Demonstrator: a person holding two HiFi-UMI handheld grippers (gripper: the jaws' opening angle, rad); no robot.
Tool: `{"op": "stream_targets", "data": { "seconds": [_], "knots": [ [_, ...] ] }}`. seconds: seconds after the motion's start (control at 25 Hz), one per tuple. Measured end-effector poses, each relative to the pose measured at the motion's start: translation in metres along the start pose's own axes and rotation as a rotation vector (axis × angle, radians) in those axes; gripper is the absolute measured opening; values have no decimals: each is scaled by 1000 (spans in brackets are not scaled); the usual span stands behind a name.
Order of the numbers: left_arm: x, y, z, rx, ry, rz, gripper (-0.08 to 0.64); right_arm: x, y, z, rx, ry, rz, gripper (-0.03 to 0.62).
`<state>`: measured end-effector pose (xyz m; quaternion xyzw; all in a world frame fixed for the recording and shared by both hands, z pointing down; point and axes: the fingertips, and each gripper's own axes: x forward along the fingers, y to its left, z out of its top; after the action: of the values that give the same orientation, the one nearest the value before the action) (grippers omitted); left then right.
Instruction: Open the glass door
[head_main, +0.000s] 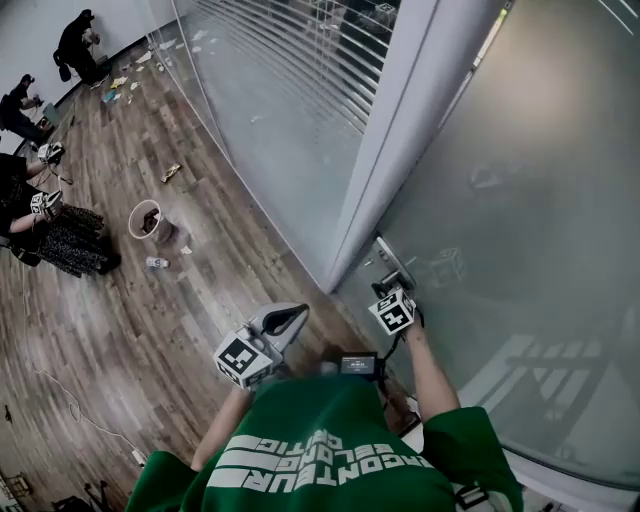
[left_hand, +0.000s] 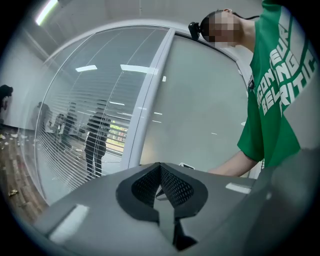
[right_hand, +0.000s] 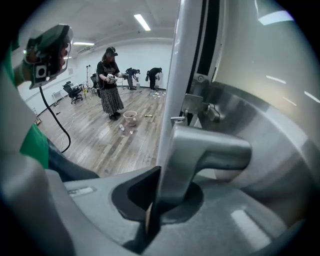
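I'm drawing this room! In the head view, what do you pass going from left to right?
Bucket → left tool → right tool gripping the door handle → frosted glass door.

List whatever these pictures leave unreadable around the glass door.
1) Head view: the door handle is hidden under the right hand-held gripper shut on it.
2) Head view: whatever lies behind the glass door; its frosting leaves only faint shapes.
3) Right gripper view: the handle's lower end, sunk between the jaws behind the gripper's body.
4) Head view: scraps on the floor, too small to name.
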<state>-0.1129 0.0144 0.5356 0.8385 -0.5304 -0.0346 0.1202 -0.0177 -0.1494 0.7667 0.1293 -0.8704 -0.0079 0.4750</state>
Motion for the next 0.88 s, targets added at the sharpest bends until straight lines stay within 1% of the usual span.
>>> {"op": "stream_targets", "data": {
  "seconds": [0.08, 0.16, 0.24, 0.28, 0.48, 0.64, 0.68, 0.8, 0.88],
  "knots": [
    [5, -2, -7, -3, 3, 7, 14, 0, -1, -7, 1, 64, 58, -8],
    [9, -8, -3, 2, -1, 3, 14, -8, -4, -10, 2, 145, 96, -8],
    [9, -14, 0, 2, -5, 0, 14, -22, -8, -7, 12, 213, 92, -8],
    [8, -15, 1, 8, -10, 4, 14, -27, -9, -5, 18, 231, 87, -8],
    [13, -21, 5, 46, -30, 34, 14, -32, -18, -5, 42, 254, 82, -6],
    [26, -27, 2, 57, -40, 43, 14, -35, -42, -24, 91, 326, 33, -7],
    [29, -27, 3, 64, -44, 50, 14, -35, -45, -23, 96, 323, 37, -7],
    [40, -32, 6, 74, -49, 54, 14, -28, -48, -9, 113, 256, 90, -6],
    [47, -41, 9, 61, -44, 34, 14, -31, -61, -13, 113, 277, 58, -6]
  ]
}}
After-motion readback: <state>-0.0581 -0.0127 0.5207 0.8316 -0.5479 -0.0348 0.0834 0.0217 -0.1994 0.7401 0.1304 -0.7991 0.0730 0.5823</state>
